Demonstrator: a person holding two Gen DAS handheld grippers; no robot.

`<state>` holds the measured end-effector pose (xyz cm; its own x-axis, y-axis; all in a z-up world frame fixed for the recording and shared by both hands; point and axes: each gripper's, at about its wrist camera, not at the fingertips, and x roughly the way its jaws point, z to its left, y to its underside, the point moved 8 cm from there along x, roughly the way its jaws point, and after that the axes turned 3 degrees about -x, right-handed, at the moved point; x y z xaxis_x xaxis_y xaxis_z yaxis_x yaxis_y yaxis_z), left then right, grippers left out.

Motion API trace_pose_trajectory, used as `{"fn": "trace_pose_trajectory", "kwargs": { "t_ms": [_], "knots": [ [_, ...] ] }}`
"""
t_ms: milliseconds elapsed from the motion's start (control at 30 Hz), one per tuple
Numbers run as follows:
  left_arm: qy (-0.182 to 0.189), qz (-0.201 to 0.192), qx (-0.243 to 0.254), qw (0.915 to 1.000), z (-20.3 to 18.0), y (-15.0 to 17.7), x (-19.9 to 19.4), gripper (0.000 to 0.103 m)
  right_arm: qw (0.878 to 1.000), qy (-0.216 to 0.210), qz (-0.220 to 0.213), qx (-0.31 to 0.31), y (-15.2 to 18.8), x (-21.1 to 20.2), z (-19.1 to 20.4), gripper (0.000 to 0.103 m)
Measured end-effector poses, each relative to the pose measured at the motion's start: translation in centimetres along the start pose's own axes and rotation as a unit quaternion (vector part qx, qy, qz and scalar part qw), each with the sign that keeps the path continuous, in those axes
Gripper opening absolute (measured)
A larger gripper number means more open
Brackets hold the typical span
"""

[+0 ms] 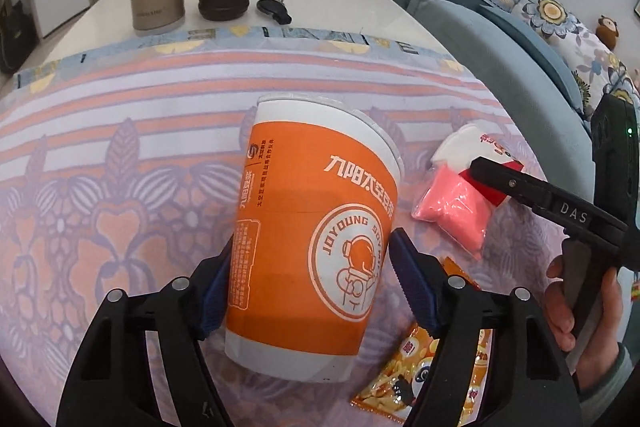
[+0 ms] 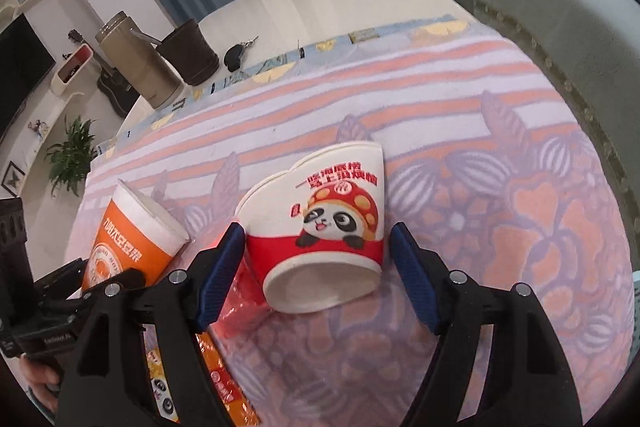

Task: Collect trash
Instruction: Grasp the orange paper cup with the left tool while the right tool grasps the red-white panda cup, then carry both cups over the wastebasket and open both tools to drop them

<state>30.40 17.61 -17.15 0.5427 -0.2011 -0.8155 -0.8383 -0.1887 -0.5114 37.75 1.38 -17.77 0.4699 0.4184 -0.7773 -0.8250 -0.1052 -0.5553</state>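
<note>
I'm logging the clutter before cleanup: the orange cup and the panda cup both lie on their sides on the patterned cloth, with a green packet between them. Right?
Not quite: the packet between the orange cup and the panda cup is pink, as the left wrist view shows. The rest holds.

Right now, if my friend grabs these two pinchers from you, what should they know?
Left gripper: open around the orange cup, which looks upright; I can't tell whether the pads touch.
Right gripper: open around the panda cup, tipped on its side; not pinched yet.
Also on the patterned cloth: a pink packet beside the panda cup and an orange snack wrapper near the left gripper.
Done: nothing collected that I can see; no bin in view.
Left: close on both cups, carry them off, then get the packet and wrapper.
</note>
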Motion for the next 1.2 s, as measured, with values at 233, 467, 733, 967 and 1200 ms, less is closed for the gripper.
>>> {"fn": "trace_pose_trajectory", "kwargs": {
  "t_ms": [233,467,733,967,1200],
  "knots": [
    [-0.004,-0.035,0.014,0.9993,-1.5,0.3,-1.4,0.058,0.998,0.02,-0.014,-0.05,0.6,-0.7,1.3,0.064],
    [0.037,-0.084,0.014,0.9956,-4.5,-0.2,-5.6,0.057,0.996,0.035,-0.072,-0.036,0.7,-6.2,0.0,0.064],
    [0.111,-0.13,0.046,0.9842,-13.3,-0.8,-11.2,0.057,0.986,0.058,-0.155,0.01,0.9,-17.0,-4.1,0.064],
    [0.185,-0.137,0.079,0.9699,-23.5,0.2,-13.1,0.058,0.972,0.091,-0.209,0.062,3.2,-26.0,-10.3,0.064],
    [0.229,-0.103,0.101,0.9626,-32.5,2.6,-10.8,0.058,0.959,0.154,-0.219,0.095,7.2,-30.9,-17.3,0.064]
  ]
}}
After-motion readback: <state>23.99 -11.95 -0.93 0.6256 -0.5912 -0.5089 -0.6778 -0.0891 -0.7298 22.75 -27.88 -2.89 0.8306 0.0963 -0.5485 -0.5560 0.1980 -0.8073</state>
